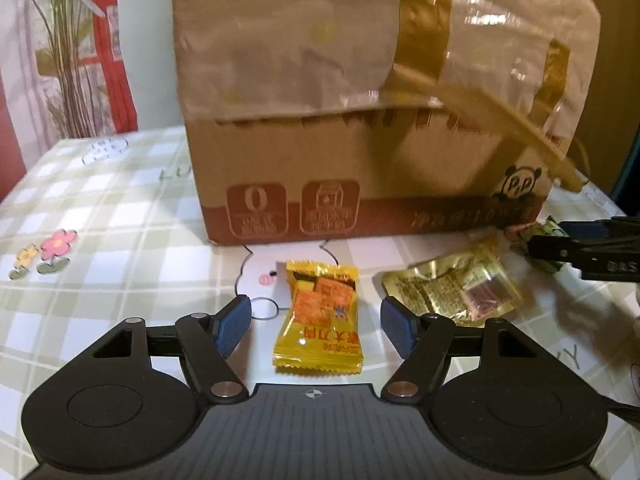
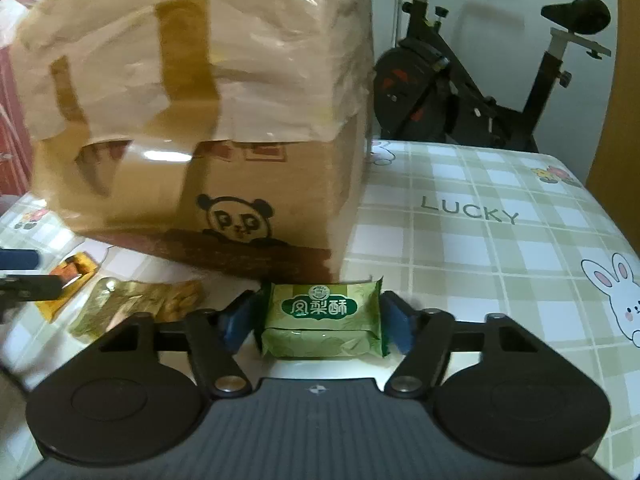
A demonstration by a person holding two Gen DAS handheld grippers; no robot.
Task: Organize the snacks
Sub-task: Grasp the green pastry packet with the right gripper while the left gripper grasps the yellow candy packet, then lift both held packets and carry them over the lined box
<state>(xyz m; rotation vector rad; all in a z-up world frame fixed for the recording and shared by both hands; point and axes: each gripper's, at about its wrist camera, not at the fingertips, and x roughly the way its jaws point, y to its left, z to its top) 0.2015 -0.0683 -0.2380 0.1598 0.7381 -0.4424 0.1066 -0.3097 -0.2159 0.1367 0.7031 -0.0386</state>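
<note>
A yellow snack packet (image 1: 320, 312) lies flat on the checked tablecloth, between the fingers of my left gripper (image 1: 316, 320). The jaws stand wide open and clear of it on both sides. To its right lies a gold foil packet (image 1: 452, 288). My right gripper (image 2: 320, 320) has a green pineapple-cake packet (image 2: 320, 316) between its blue pads (image 2: 240, 320), which touch its crimped ends. The packet rests on the cloth. A tall cardboard box (image 2: 240, 200) with a panda print, draped in clear plastic, stands just behind the snacks.
The tablecloth (image 2: 480, 248) with rabbit prints stretches off to the right of the box. An exercise bike (image 2: 460, 80) stands beyond the table's far edge. A plant (image 1: 68, 60) and red hangings are at the back left.
</note>
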